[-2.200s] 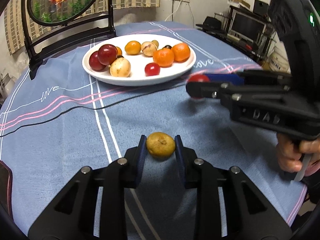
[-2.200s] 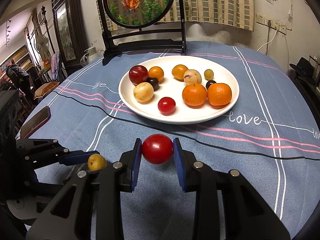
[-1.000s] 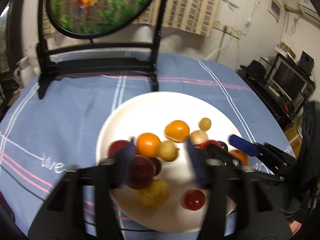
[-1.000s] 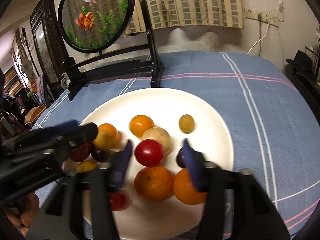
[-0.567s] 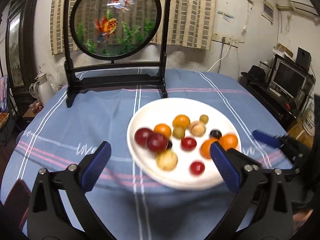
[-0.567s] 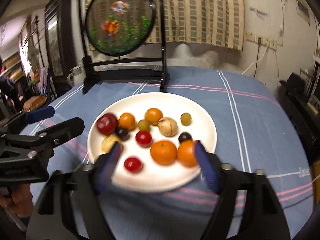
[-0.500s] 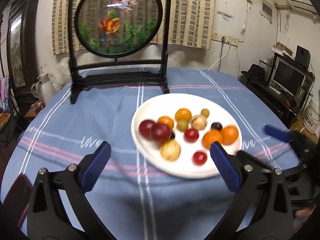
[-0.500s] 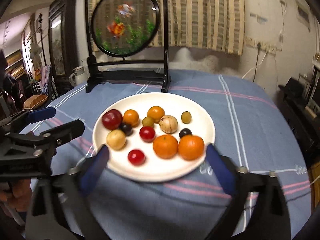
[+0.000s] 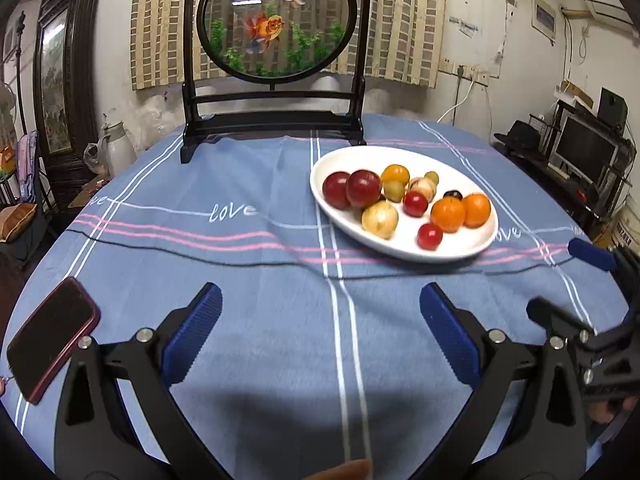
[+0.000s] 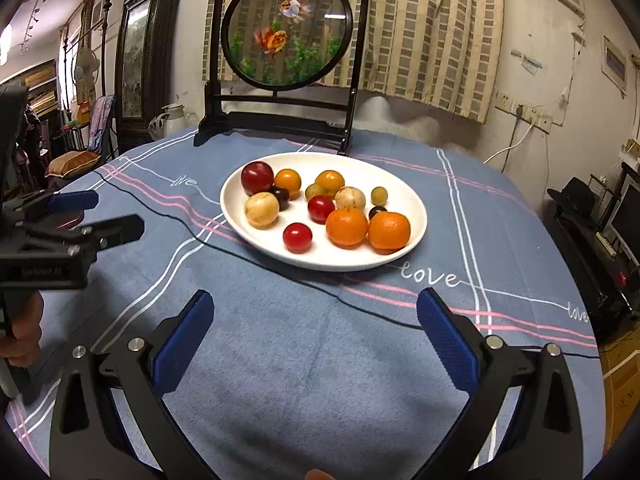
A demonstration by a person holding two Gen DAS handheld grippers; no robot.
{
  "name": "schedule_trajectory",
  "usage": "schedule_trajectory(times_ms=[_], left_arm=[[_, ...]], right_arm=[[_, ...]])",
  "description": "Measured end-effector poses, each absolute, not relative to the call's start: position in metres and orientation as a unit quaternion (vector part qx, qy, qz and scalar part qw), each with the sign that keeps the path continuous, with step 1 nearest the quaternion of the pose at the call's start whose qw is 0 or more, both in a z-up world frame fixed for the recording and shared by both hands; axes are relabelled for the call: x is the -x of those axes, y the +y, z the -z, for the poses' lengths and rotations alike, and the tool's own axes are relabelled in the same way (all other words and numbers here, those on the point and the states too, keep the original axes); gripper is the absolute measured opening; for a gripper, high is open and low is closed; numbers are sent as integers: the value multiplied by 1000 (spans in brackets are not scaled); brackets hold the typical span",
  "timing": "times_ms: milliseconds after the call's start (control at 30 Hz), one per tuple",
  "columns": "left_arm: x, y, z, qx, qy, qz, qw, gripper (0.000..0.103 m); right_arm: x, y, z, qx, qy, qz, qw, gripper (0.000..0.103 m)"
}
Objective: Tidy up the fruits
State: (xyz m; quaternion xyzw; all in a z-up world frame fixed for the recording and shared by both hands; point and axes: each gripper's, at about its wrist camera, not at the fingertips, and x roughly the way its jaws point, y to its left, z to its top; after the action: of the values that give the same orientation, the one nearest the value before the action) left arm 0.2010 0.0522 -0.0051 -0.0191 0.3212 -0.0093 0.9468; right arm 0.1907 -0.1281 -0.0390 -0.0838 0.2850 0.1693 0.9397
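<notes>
Both hand-held grippers, left and right, spread and empty above the bench; all fruit lies on the plate. Scan the cloth for strays before you finish.

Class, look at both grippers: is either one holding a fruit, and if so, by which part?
Neither. The left gripper and right gripper are both open and empty; the fruits lie on the white plate.

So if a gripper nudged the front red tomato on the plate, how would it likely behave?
The tomato looks round and glossy, so it would probably roll and may slip between the fingers. It sits on bare plate away from the other fruit, so little would stop it short of the shallow rim.
</notes>
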Motion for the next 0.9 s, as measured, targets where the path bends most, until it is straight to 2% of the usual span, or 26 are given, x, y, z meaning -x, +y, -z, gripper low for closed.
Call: schedule_trajectory(times_ms=[400, 900], left_arm=[[-194, 33, 8, -42, 322, 19, 946, 101], [-196, 34, 10, -41, 328, 20, 944, 101]], right_arm=[[-187, -131, 39, 74, 291, -177, 937, 102], [-184, -133, 41, 71, 297, -170, 937, 102]])
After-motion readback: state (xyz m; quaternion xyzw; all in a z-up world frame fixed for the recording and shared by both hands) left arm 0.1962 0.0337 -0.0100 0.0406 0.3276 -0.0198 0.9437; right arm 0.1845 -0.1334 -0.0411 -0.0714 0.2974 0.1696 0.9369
